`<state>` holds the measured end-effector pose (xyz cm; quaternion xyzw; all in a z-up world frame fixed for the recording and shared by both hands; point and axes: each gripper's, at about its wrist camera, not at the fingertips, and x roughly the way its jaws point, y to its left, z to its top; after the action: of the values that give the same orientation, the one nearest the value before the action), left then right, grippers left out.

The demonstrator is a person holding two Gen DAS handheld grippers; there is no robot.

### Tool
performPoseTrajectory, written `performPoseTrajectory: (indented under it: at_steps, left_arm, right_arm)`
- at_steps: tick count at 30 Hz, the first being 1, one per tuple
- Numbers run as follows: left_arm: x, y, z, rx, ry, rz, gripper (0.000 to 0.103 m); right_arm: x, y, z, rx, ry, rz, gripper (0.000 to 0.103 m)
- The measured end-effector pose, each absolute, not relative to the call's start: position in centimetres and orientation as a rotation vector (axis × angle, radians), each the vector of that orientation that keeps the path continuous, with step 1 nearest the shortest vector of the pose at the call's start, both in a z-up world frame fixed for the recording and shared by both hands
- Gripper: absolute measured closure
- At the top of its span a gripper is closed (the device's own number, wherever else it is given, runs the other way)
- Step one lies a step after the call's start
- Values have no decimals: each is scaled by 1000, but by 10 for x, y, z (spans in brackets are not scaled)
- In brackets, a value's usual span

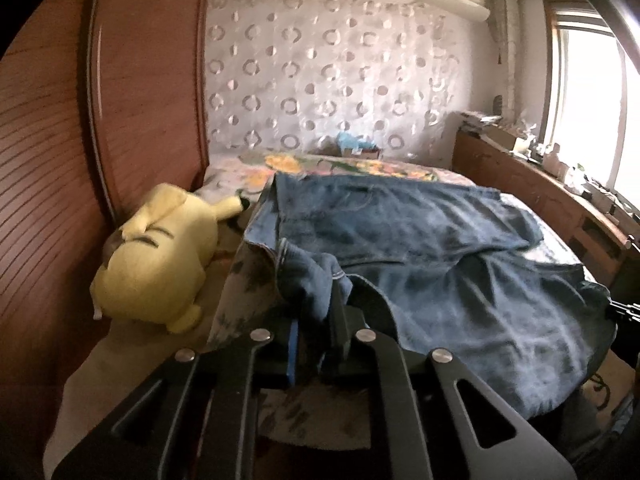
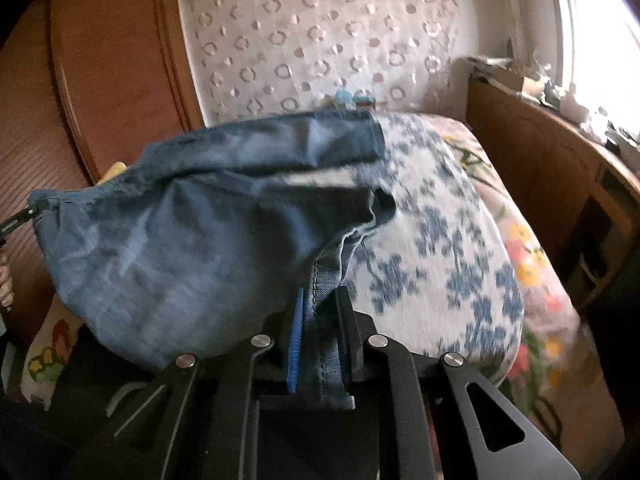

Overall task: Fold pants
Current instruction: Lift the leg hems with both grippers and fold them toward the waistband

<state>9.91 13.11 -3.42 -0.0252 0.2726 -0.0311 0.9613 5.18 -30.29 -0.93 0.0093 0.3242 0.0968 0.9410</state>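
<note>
A pair of blue denim pants (image 1: 420, 252) lies spread over the bed, with its near part lifted by both grippers. My left gripper (image 1: 320, 320) is shut on a bunched edge of the pants at their near left corner. My right gripper (image 2: 320, 320) is shut on a seamed edge of the pants (image 2: 192, 248) at the other near corner. The cloth hangs in a sagging span between the two grippers. The tip of the right gripper (image 1: 624, 312) shows at the right edge of the left wrist view, and the left gripper (image 2: 24, 220) at the left edge of the right wrist view.
The bed has a white cover with blue flowers (image 2: 440, 248) over a flowered sheet (image 1: 280, 164). A yellow plush toy (image 1: 160, 256) lies at the left beside the wooden wardrobe (image 1: 120, 80). A wooden sideboard (image 1: 540, 184) with clutter runs along the right under the window.
</note>
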Motion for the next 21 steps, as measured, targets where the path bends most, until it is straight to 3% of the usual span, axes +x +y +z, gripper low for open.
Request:
performPoseTrajectory:
  at_steps: [11, 21]
  left_arm:
    - [132, 116, 8, -10, 471, -97, 93]
    - [170, 127, 27, -24, 449, -71, 93]
  right_arm:
    - [77, -303, 53, -41, 535, 225, 88]
    - [132, -301, 61, -72, 501, 191, 88]
